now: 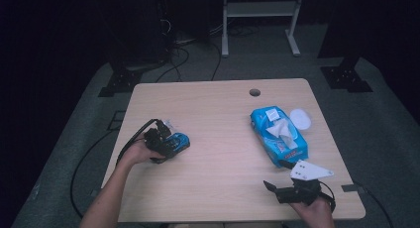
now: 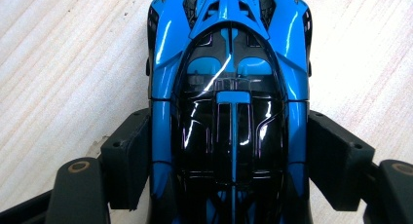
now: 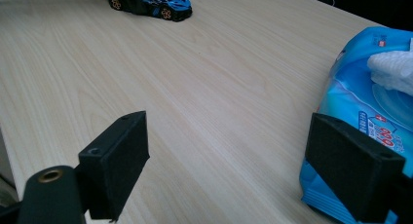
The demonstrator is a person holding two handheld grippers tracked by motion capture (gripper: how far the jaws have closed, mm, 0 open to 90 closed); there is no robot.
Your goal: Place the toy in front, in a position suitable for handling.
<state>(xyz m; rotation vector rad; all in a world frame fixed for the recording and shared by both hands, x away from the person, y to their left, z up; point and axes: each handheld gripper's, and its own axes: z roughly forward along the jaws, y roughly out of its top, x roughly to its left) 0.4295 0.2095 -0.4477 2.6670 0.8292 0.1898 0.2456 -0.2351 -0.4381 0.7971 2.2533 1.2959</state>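
Note:
A blue and black toy car (image 1: 180, 141) stands on the left part of the wooden table (image 1: 213, 109). My left gripper (image 1: 170, 144) is shut on the toy car (image 2: 229, 87), with a black pad pressed against each flank near its rear. The car's nose points away from the hand. My right gripper (image 1: 276, 174) is open near the table's front right, with nothing between its fingers. In the right gripper view the right gripper (image 3: 229, 156) stands wide apart over bare wood, the toy car (image 3: 156, 2) far off at the top.
A blue pack of wet wipes (image 1: 257, 120) lies at the right, a white wipe (image 1: 280, 130) sticking out, just beyond the right gripper. The pack (image 3: 360, 92) sits beside one right jaw. A white round lid (image 1: 300, 119) lies next to it. A cable hole (image 1: 254, 92) is at the back.

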